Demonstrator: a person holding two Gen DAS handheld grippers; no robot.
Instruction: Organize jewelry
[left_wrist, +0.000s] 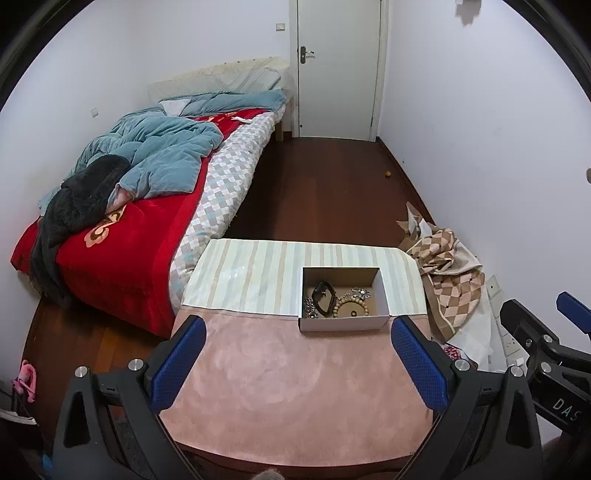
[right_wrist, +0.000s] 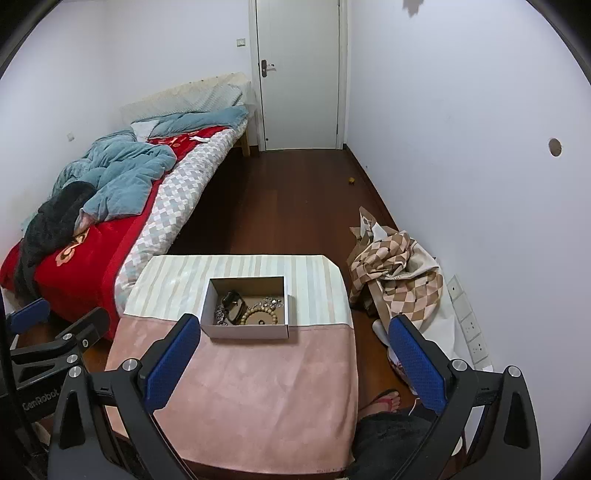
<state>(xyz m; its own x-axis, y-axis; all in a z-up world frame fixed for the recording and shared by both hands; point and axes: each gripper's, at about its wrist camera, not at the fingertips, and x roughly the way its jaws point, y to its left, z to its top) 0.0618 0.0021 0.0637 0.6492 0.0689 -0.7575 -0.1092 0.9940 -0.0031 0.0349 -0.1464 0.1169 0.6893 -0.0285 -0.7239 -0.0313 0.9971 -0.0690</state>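
A small open cardboard box (left_wrist: 343, 325) stands on the table, where the pink cloth (left_wrist: 295, 387) meets a striped mat (left_wrist: 251, 277). In it lie a dark bangle (left_wrist: 323, 297), a wooden bead bracelet (left_wrist: 351, 306) and silvery sparkly pieces (left_wrist: 360, 292). The box also shows in the right wrist view (right_wrist: 247, 330), with the bead bracelet (right_wrist: 258, 314). My left gripper (left_wrist: 297, 330) is open and empty, held above the pink cloth short of the box. My right gripper (right_wrist: 295, 328) is open and empty, held to the right of the left one, above the table's right side.
A bed (left_wrist: 129, 229) with a red blanket and blue quilt stands left of the table. A checked cloth heap (right_wrist: 395, 280) and papers lie on the floor at right, by wall sockets (right_wrist: 469, 328). A sandalled foot (right_wrist: 384, 400) is by the table's right edge. A closed door (left_wrist: 338, 66) is at the back.
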